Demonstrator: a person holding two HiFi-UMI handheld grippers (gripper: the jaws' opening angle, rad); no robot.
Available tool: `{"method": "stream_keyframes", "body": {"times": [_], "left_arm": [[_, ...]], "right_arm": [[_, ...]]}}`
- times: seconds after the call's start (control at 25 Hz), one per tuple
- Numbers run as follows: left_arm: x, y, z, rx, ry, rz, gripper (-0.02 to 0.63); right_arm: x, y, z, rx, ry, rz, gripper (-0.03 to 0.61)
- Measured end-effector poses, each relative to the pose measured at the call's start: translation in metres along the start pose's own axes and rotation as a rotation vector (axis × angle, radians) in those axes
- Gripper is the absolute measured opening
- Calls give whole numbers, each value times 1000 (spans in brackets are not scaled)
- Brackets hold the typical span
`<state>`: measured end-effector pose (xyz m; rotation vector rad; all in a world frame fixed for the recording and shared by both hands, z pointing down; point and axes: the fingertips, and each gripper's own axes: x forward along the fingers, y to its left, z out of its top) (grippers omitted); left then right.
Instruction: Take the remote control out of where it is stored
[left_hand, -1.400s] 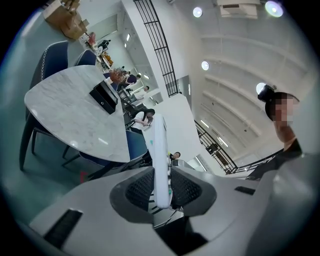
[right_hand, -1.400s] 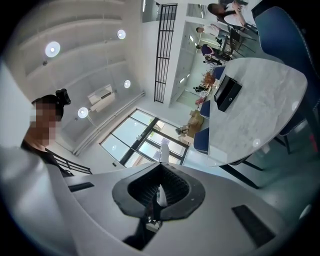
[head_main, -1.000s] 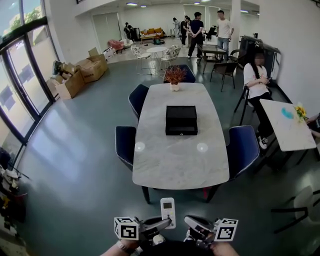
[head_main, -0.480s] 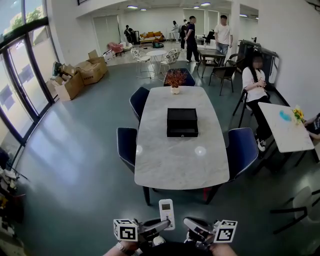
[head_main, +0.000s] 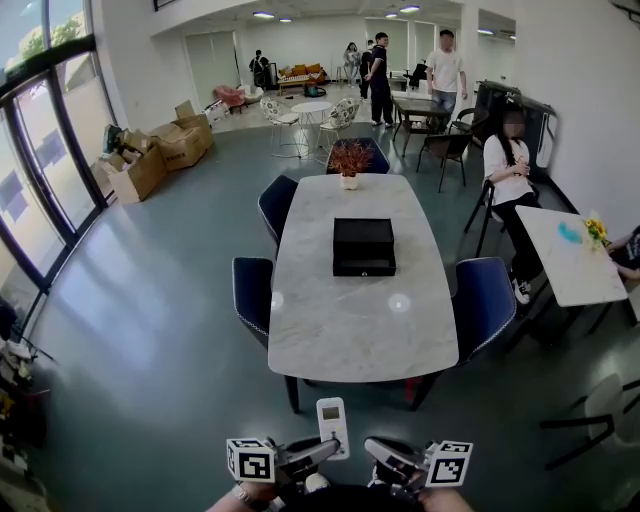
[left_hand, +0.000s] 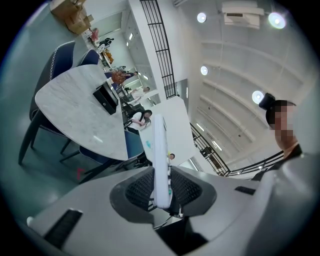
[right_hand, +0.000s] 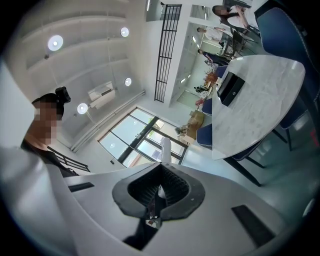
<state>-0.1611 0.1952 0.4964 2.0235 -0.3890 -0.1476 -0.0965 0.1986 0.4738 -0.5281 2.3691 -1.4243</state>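
A white remote control (head_main: 333, 425) stands upright at the bottom of the head view, well short of the marble table (head_main: 360, 320). My left gripper (head_main: 322, 450) is shut on its lower end. In the left gripper view the remote (left_hand: 160, 155) rises edge-on between the ribbed pads (left_hand: 140, 187). My right gripper (head_main: 380, 452) sits just right of it, shut with nothing held. Its pads (right_hand: 172, 187) meet in the right gripper view, and the remote (right_hand: 165, 149) shows beyond them. A black storage box (head_main: 363, 246) lies closed on the table.
Dark blue chairs (head_main: 487, 300) stand round the table, and a potted plant (head_main: 349, 157) is at its far end. A seated person (head_main: 513, 165) is at the right beside a white side table (head_main: 570, 265). Cardboard boxes (head_main: 150, 155) lie far left, and people stand at the back.
Both grippers and the remote have stayed put. The head view has shifted slightly, and the people at the far end of the room have walked about.
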Motion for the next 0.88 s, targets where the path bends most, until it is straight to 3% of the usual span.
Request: {"method": "stream_keyframes", "body": {"times": [0.2, 0.36, 0.6, 0.88], "left_arm": [[3, 2, 6, 7, -6, -3, 107], [3, 4, 8, -2, -11, 7, 107], [6, 7, 11, -13, -24, 8, 107], [11, 10, 12, 14, -17, 20, 107]], "right_arm": [[2, -4, 4, 13, -4, 0, 8], [4, -7, 9, -37, 25, -25, 8], [6, -11, 7, 50, 4, 12, 8], [2, -18, 11, 14, 29, -6, 8]]}}
